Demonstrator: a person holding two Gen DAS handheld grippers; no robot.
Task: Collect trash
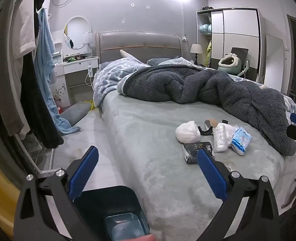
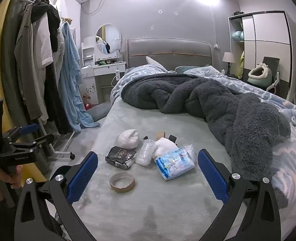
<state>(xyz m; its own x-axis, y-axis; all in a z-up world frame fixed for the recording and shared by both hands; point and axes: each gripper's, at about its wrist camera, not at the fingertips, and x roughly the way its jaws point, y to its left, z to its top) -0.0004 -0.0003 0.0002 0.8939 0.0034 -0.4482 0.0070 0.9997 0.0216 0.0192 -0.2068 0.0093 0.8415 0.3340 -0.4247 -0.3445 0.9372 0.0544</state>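
**Trash on the bed**

On the green bed sheet lies a small heap of trash: a white wad, a black pack, a blue tissue pack and a cardboard tape ring. Just behind it sits a dark fluffy blanket. Beside the bed, a dark bin waits on the floor. Both the left gripper and right gripper are spread wide, holding nothing.

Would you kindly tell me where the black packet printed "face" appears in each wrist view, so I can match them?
Left wrist view: the black packet lies right of centre on the bed, partly hidden by the left gripper's right finger.
Right wrist view: the black packet lies left of centre, fully visible.
Shared landmark: the white wad just beyond it.
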